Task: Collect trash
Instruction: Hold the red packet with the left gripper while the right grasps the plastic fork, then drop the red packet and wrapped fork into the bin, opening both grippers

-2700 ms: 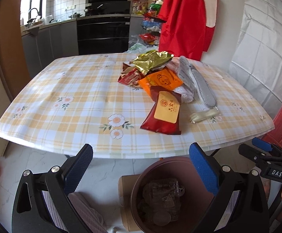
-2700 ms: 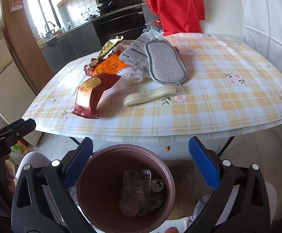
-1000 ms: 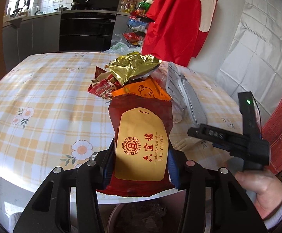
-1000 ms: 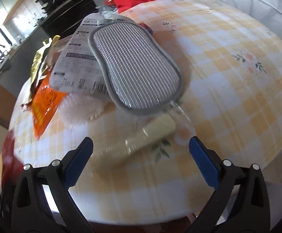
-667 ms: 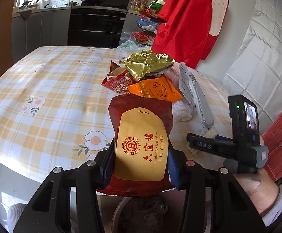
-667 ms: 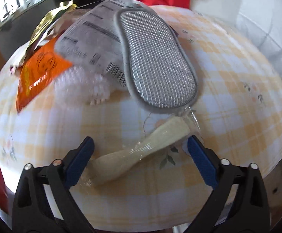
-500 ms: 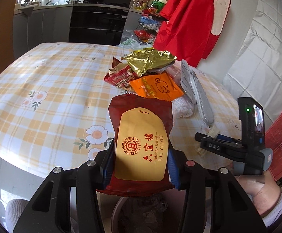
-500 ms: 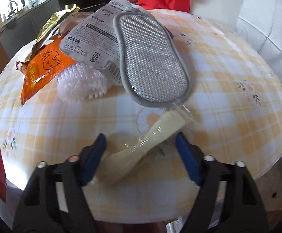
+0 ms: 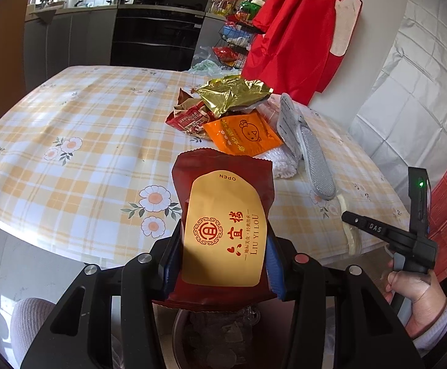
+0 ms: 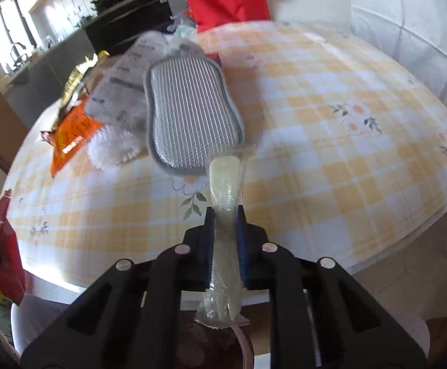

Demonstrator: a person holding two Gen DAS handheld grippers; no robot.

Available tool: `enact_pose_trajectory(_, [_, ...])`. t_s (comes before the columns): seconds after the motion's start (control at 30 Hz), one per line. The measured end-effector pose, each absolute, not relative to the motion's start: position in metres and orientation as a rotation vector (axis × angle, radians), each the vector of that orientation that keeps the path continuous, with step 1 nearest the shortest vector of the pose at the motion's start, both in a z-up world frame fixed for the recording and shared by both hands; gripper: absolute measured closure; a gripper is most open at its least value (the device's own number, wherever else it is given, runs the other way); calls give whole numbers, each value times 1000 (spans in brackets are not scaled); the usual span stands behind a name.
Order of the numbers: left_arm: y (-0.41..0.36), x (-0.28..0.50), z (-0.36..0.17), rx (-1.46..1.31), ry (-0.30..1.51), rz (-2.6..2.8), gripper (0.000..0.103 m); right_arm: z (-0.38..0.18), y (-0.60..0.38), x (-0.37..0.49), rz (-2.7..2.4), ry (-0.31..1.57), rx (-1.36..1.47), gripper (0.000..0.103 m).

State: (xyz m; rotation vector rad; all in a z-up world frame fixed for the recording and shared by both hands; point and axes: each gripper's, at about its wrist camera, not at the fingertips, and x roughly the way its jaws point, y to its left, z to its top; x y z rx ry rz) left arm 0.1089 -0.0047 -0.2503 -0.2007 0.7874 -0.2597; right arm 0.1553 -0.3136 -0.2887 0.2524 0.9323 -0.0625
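While my left tongs (image 9: 223,264) are clamped on the dark red snack packet (image 9: 222,227), holding it upright just off the near edge of the bench (image 9: 79,141), my right tongs (image 10: 225,243) are closed on a pale yellowish wrapper (image 10: 225,212) whose far end reaches over that same edge. Below both tongs sits the brown trash bin (image 9: 180,332), with clear plastic scraps inside. Further in on the bench lies the remaining pile: an orange packet (image 9: 243,135), a crumpled gold foil bag (image 9: 232,93), a small red wrapper (image 9: 188,120), a white fluffy lump (image 10: 114,144) and a grey mesh pad (image 10: 192,107) lying on a printed package (image 10: 122,92).
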Motion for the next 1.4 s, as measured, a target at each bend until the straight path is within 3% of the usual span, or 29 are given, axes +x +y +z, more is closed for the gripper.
enact_pose_trajectory(0.8, [-43,37,-220,-67,741,-398,56,-193,-298,52,135,626,295,87])
enact_pose_trajectory(1.13, [-60,46,-242,-41,832,-469,54,-198,-287,38,146,607,257,86])
enact_pose_trajectory(1.33, [-57,49,-249,-62,853,-467,44,-210,-282,42,162,651,269,86])
enact_pose_trajectory(1.4, [-56,50,-248,-48,846,-443,31,-210,-279,41,169,650,259,86])
